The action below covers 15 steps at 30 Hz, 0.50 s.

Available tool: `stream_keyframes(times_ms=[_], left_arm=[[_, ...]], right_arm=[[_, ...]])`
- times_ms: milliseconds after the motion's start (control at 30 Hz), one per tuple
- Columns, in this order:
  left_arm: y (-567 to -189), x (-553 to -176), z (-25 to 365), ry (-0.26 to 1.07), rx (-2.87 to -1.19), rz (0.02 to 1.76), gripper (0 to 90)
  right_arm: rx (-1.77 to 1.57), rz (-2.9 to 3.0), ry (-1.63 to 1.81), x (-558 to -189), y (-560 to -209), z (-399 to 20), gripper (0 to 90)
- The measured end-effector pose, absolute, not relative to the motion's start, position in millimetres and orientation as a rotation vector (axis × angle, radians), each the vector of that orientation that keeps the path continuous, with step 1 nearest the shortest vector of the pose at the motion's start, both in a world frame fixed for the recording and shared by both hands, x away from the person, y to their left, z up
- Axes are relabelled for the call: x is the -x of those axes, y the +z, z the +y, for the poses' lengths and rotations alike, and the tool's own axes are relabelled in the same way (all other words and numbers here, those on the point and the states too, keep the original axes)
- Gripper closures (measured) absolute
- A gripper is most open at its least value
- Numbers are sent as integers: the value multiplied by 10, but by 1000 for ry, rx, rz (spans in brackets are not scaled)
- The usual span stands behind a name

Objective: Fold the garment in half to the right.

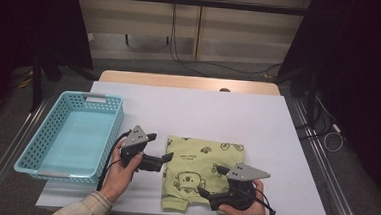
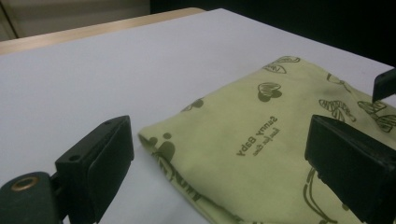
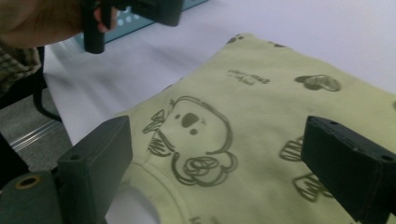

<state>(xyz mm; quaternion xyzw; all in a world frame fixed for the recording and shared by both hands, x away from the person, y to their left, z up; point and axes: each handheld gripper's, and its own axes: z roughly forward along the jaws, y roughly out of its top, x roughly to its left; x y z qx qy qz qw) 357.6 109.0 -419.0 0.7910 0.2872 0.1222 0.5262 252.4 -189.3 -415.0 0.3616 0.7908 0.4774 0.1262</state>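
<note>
White table [image 1: 188, 107]; folded green shirt [image 1: 202, 171] at near edge (koala print up), right of basket [image 1: 71, 135]. Left gripper [image 1: 163, 147] and right gripper [image 1: 209, 181] both spread wide, holding nothing.

White-topped table [image 1: 198, 110], folded green garment [image 1: 202, 176] near front edge, turquoise basket [image 1: 35, 153] at left

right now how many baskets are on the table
1. The turquoise basket sits at the table's left edge, left of the folded green garment. Its corner also shows at the top of the right gripper view.
</note>
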Motion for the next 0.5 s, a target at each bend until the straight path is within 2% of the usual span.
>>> stream_keyframes(times_ms=[500], left_arm=[[-4196,-3942,839,251,-1880,664,41]], right_arm=[[-979,2430,1383,-2612,-4168,-1525,96]])
